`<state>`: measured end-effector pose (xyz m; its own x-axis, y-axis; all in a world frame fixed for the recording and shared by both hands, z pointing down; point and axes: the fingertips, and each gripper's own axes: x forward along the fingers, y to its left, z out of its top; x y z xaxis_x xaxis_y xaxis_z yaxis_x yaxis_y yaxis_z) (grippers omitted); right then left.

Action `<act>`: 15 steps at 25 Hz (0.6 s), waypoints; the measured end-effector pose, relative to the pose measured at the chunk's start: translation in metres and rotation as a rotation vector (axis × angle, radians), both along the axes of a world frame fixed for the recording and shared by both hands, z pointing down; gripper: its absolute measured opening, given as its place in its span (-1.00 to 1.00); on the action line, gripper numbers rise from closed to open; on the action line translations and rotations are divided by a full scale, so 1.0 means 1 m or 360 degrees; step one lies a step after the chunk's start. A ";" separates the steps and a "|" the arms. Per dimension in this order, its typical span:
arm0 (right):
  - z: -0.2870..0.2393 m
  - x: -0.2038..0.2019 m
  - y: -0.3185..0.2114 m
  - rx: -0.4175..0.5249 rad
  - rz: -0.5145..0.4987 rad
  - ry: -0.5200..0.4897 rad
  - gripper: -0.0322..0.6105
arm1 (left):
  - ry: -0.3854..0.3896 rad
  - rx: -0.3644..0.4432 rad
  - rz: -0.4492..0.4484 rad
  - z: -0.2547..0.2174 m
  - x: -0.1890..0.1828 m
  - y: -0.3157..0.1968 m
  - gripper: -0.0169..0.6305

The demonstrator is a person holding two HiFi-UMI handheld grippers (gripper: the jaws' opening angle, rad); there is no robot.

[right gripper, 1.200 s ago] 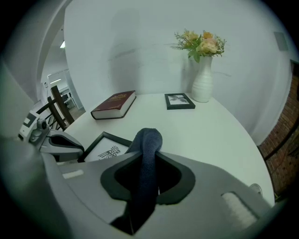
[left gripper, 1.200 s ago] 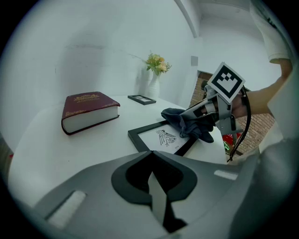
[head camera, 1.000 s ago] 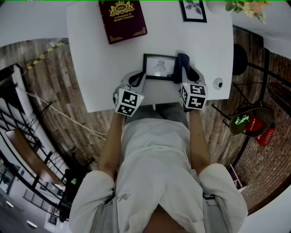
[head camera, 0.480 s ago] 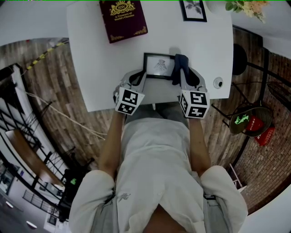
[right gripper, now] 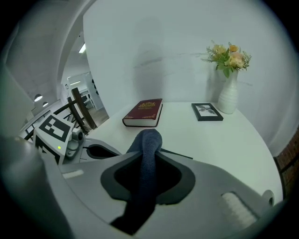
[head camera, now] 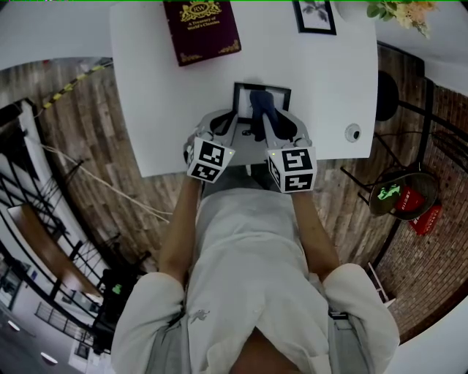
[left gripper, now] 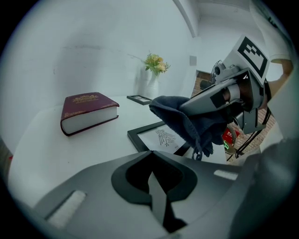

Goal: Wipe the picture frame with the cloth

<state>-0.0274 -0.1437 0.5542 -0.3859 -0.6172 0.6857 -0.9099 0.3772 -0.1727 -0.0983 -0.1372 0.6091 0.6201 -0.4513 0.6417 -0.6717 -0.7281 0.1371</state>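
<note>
A black picture frame [head camera: 241, 93] with a line drawing lies flat on the white table [head camera: 153, 109]. A dark blue cloth [head camera: 263, 108] lies over the middle of the frame, and my right gripper [head camera: 269, 126] is shut on it. In the left gripper view the cloth [left gripper: 184, 119] hangs from that gripper [left gripper: 224, 95] above the frame [left gripper: 159, 137]. In the right gripper view the cloth [right gripper: 147, 154] fills the gap between the jaws. My left gripper [head camera: 225, 130] is shut with nothing in it, at the frame's near left corner.
A maroon book [head camera: 201, 29] lies at the table's far left. A small framed photo [head camera: 316, 16] and a white vase of flowers [right gripper: 229, 95] stand at the far right. A small round white object [head camera: 352, 133] sits near the right edge.
My right gripper has carried the cloth leftward, from the frame's right edge to over its middle. The left gripper has hardly moved.
</note>
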 end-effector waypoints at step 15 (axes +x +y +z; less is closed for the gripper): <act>0.049 -0.056 0.006 -0.0176 -0.0088 -0.0102 -0.71 | 0.0000 0.0003 -0.0020 0.000 0.000 0.000 -0.89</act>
<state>-0.0832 -0.1377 0.6033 -0.4624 -0.5158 0.7212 -0.8740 0.4020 -0.2729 -0.0984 -0.1370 0.6095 0.6142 -0.4604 0.6409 -0.6808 -0.7198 0.1354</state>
